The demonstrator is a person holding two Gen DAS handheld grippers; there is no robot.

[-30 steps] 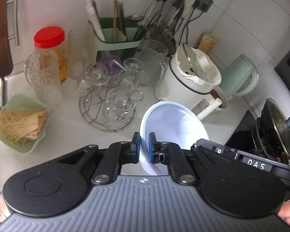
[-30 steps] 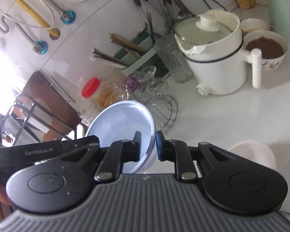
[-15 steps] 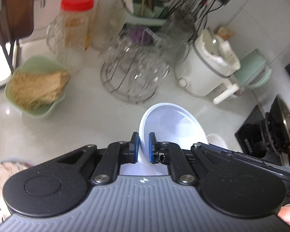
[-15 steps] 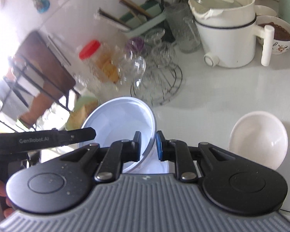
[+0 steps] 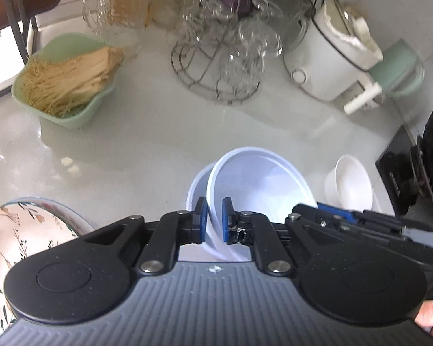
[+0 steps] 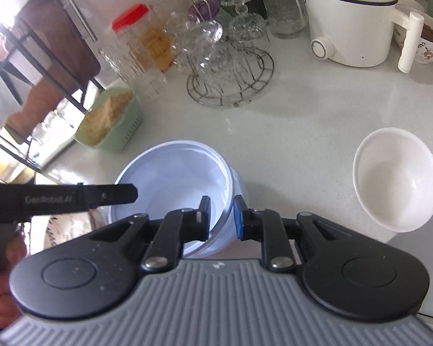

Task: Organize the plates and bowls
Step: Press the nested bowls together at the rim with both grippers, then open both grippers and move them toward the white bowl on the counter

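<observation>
Both tongs were clenched on one pale blue bowl: the left gripper on its near-left rim, the right gripper on its near-right rim. The bowl hung tilted inside a second blue bowl on the countertop, so nesting seemed underway. Next: level it, lower, release. A white bowl waited to the right.

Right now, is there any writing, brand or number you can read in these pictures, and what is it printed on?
"GenRobot.AI": pale, blurred lettering on the black left gripper body, seen in the right wrist view.
Pale lettering on the black stove front at the right edge: too blurred to read.
No other text is readable.
</observation>
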